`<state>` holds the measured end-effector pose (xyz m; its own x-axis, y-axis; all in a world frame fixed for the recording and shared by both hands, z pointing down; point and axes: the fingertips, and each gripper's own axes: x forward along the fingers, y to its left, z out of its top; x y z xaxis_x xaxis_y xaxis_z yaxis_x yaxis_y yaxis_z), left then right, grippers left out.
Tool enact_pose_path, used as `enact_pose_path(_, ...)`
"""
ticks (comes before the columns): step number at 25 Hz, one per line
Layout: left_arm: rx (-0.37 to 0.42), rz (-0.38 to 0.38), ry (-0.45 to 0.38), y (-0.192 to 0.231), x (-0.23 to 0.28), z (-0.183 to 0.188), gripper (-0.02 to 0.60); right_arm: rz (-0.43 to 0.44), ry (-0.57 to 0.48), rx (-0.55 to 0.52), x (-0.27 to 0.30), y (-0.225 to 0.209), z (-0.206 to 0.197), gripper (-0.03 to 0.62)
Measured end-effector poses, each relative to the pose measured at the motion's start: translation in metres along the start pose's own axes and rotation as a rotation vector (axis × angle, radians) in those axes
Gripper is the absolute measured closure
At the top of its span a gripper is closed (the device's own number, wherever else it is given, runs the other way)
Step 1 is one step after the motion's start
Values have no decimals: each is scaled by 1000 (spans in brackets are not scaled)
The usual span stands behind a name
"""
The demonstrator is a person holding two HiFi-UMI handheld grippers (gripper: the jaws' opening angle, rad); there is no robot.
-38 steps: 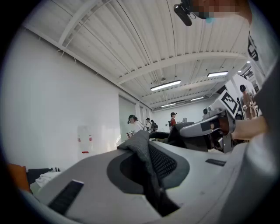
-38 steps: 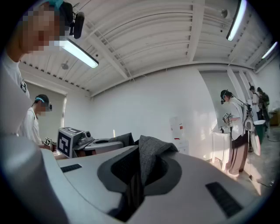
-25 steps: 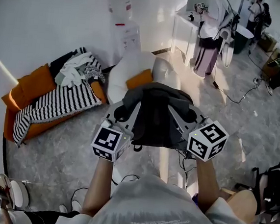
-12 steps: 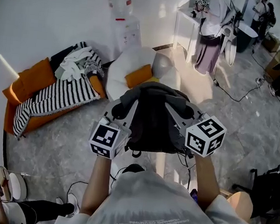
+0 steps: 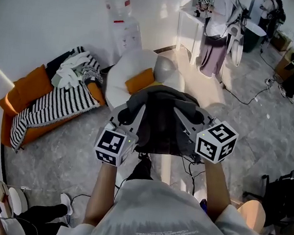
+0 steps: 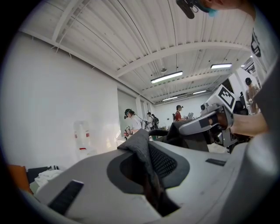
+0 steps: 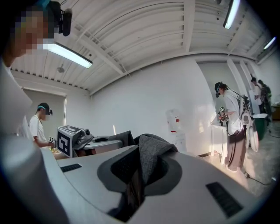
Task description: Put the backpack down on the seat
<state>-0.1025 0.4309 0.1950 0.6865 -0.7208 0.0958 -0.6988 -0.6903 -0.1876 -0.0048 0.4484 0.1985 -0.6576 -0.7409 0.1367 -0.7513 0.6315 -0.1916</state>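
A dark grey backpack hangs in front of me, held up between both grippers. My left gripper is shut on a fold of its grey fabric, and my right gripper is shut on another fold. Fabric fills the gap between the jaws in both gripper views. Just beyond the backpack a white rounded seat with an orange cushion stands on the floor. The backpack hides the seat's near part.
An orange sofa with a striped blanket and piled clothes stands at the left. A water dispenser is against the wall. A person stands by a white table at the back right. Cables cross the floor.
The seat and sofa have slid slightly left and nearer in the head view as I step forward. Both grippers still hold the backpack the same way.
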Motion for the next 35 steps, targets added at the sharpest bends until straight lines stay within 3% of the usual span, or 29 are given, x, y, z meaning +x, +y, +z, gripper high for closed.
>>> enact_pose_path(14, -5, -34, 19, 40, 75, -23, 538, -13, 7, 2, 50, -68, -2, 562)
enact_pose_path(35, -58, -61, 71, 186, 191, -59, 538, -26, 58, 57, 207, -165, 18, 562)
